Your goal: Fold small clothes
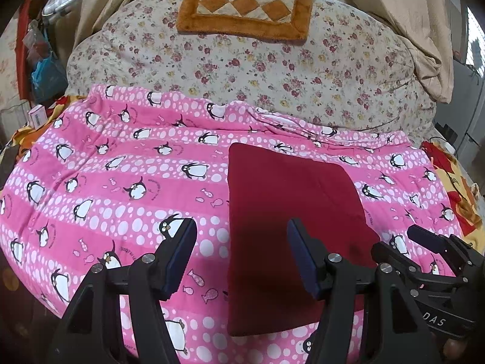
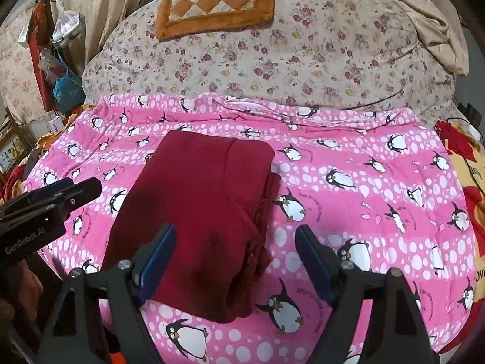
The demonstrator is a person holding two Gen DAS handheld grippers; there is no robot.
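A dark red garment [image 1: 282, 212] lies folded into a long rectangle on the pink penguin blanket [image 1: 121, 182]. In the right wrist view the garment [image 2: 197, 206] shows stacked folded edges along its right side. My left gripper [image 1: 242, 257] is open and empty, held just above the garment's left edge near its front end. My right gripper [image 2: 235, 261] is open and empty, above the garment's front right corner. The right gripper also shows in the left wrist view [image 1: 430, 242] at the right, and the left gripper shows in the right wrist view [image 2: 60, 194] at the left.
A floral quilt [image 1: 272, 69] is heaped behind the blanket, with an orange checkered cushion [image 1: 245, 3] on top. A red and yellow cloth [image 2: 466, 166] lies at the bed's right edge. Bags and clutter [image 1: 42, 60] stand at the far left.
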